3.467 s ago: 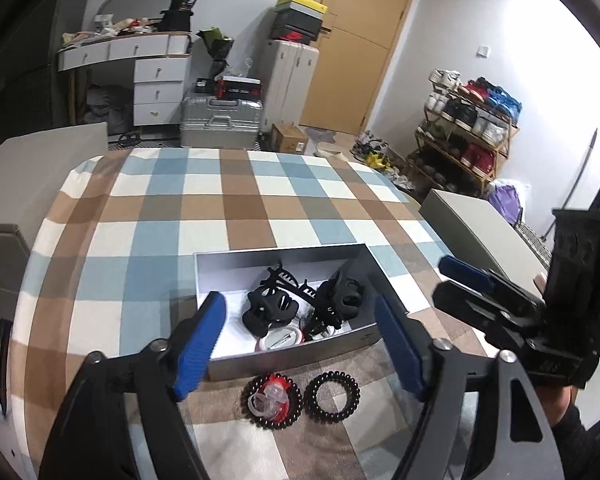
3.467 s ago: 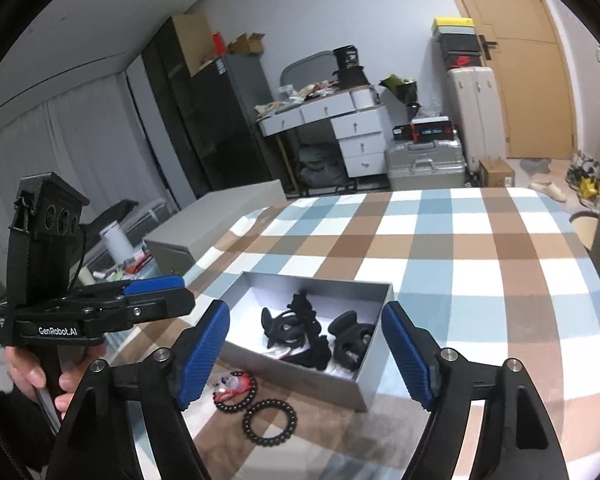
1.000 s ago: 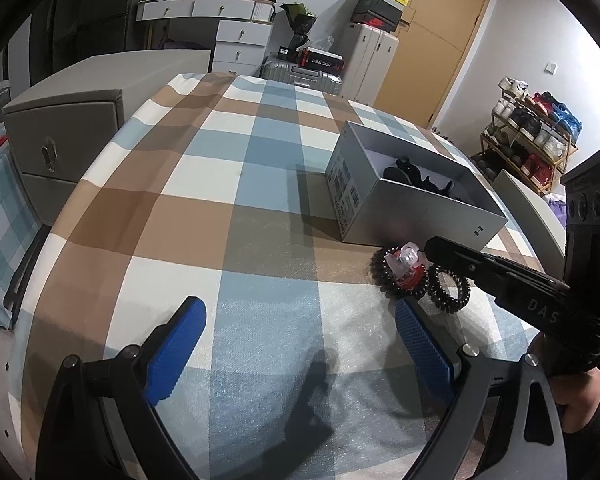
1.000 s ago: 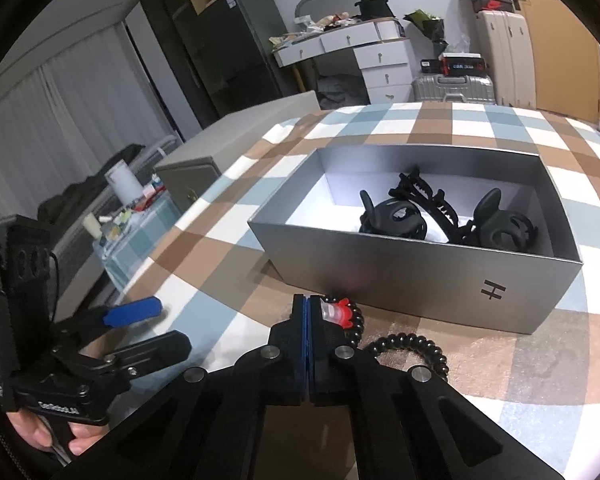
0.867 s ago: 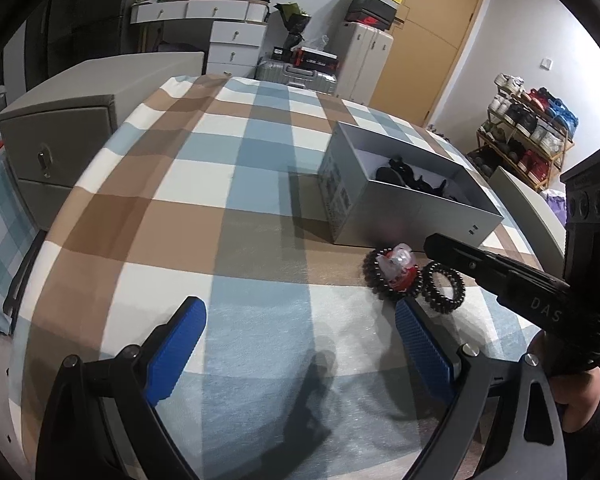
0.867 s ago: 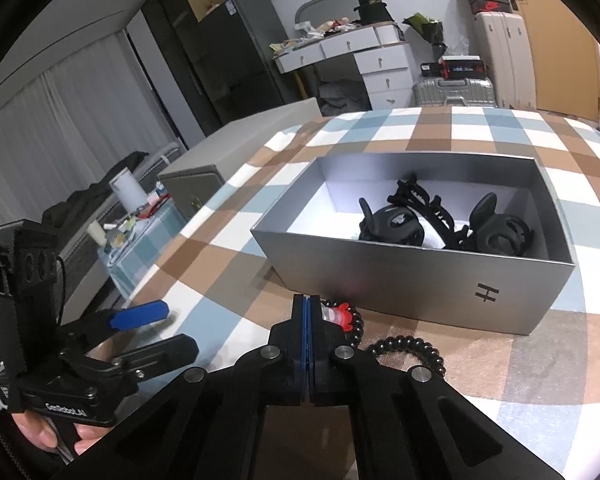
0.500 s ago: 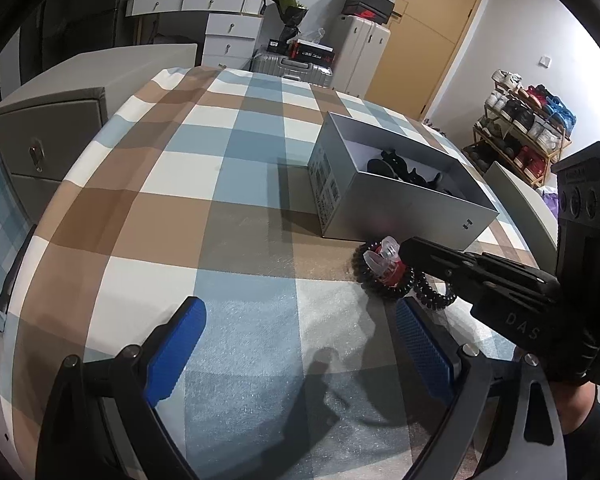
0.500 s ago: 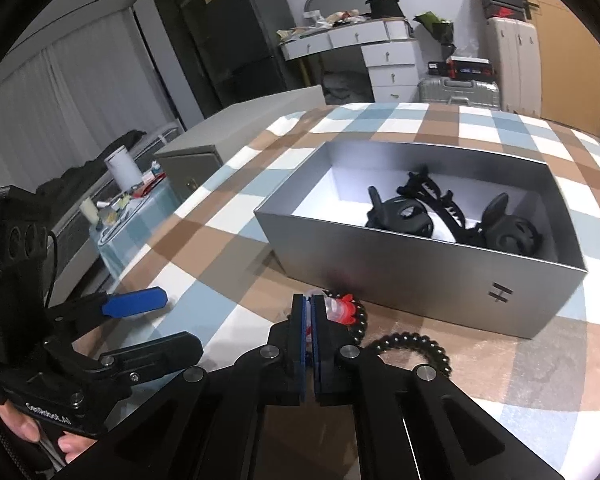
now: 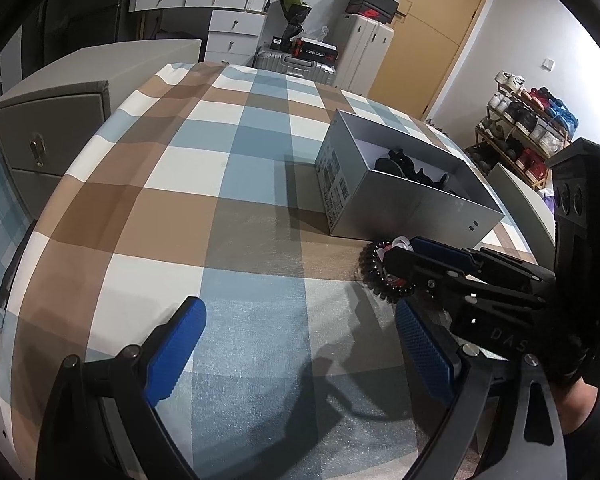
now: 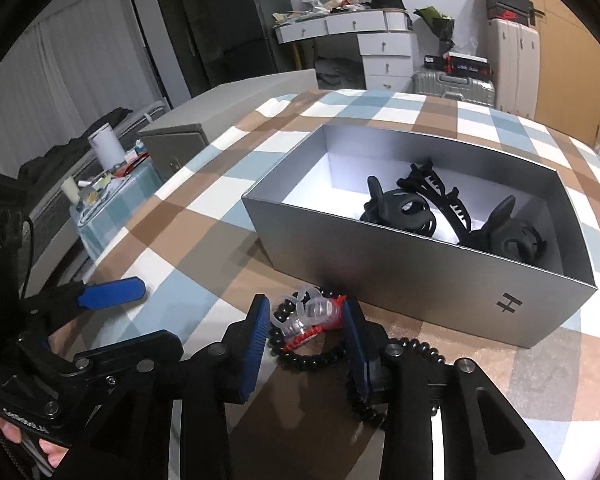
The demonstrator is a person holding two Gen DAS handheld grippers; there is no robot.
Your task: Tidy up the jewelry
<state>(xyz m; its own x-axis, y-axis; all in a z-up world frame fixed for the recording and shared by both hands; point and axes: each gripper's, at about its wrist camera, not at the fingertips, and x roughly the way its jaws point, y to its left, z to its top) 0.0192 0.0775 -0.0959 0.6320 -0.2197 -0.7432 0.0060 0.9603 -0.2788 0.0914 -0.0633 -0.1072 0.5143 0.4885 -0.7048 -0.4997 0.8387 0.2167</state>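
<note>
Your right gripper (image 10: 304, 330) sits low over the checked surface (image 10: 204, 216), its blue pads parted to either side of a black beaded bracelet (image 10: 300, 356) that lies just in front of the grey box (image 10: 420, 280). A small clear and red piece (image 10: 312, 316) rests inside the bracelet's ring, between the pads. The pads flank the ring but do not press on it, so the gripper has hold of nothing.

A second black beaded ring (image 10: 416, 350) lies to the right, mostly hidden under the gripper's right finger; only part of its arc shows. Inside the box are black hair claw clips (image 10: 404, 208), tangled together so that their number is hard to tell.

Your left gripper (image 9: 300, 344) hovers wide open and empty over the surface, well short of the bracelet (image 9: 374, 276). In that view the right gripper (image 9: 400, 254) covers much of the bracelet.
</note>
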